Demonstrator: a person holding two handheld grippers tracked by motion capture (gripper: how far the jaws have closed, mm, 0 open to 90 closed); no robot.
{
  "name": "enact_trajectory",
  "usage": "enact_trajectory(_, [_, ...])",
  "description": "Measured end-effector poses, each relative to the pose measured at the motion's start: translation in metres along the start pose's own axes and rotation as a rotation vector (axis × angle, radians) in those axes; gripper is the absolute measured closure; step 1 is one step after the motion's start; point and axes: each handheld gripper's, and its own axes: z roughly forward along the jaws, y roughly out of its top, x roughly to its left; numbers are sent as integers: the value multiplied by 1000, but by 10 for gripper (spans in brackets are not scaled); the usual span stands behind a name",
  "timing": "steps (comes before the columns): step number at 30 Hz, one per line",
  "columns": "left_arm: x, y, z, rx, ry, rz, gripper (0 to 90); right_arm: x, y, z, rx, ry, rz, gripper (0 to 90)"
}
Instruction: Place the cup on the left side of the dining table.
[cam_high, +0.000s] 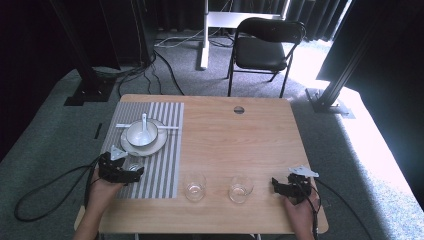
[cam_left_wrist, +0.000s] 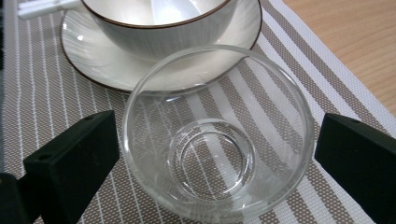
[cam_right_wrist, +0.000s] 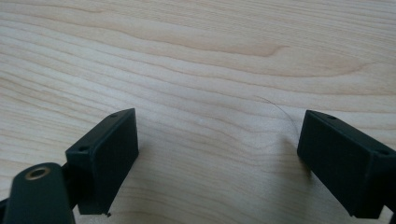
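A clear empty glass (cam_left_wrist: 215, 140) stands upright on the striped placemat (cam_left_wrist: 56, 98), between the jaws of my left gripper (cam_left_wrist: 215, 158). A thin gap shows on each side, so the pads do not press on it. From above, the left gripper (cam_high: 131, 172) and this glass (cam_high: 134, 162) are at the mat's near left corner. Just beyond the glass is a white bowl (cam_left_wrist: 163, 28) with a white spoon in it, on a saucer (cam_left_wrist: 93, 56). My right gripper (cam_right_wrist: 217, 154) stands open over bare wood, near the table's front right (cam_high: 276, 185), with nothing between its jaws.
Two more empty glasses (cam_high: 195, 186) (cam_high: 240, 188) stand near the front edge of the wooden table (cam_high: 240, 140), between the two grippers. The bowl and saucer (cam_high: 142, 134) sit on the mat's far half. A black chair (cam_high: 262, 47) stands beyond the table.
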Motion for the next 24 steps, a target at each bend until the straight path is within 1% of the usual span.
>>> enact_trajectory(1, [1, -2, 0, 4, 2, -11, 4, 0, 0, 0, 0, 0, 0, 119])
enact_trajectory(3, [2, -6, 1, 10, 3, -20, 4, 0, 0, 0, 0, 0, 0, 119])
enact_trajectory(4, [3, -8, 1, 10, 11, -24, 4, 0, 0, 0, 1, 0, 0, 119])
enact_trajectory(7, [4, -13, 1, 7, 8, -45, 4, 0, 0, 0, 1, 0, 0, 119])
enact_trajectory(9, [4, -17, 0, 5, 16, -56, 4, 0, 0, 0, 1, 0, 1, 119])
enact_trajectory(11, [4, -20, -1, 1, 11, -70, 4, 0, 0, 0, 1, 0, 0, 119])
enact_trajectory(15, [5, -28, -2, 3, 17, -80, 4, 0, 0, 0, 1, 0, 2, 119])
enact_trajectory(16, [5, -31, -3, -6, 14, -86, 4, 0, 0, 0, 1, 0, 1, 120])
enact_trajectory(20, [6, -40, -5, -16, 29, -103, 4, 0, 0, 0, 1, 0, 1, 119])
enact_trajectory(21, [5, -42, -6, -24, 33, -106, 4, 0, 0, 0, 1, 0, 2, 119])
enact_trajectory(24, [6, -49, -7, -25, 38, -114, 4, 0, 0, 0, 1, 0, 2, 119])
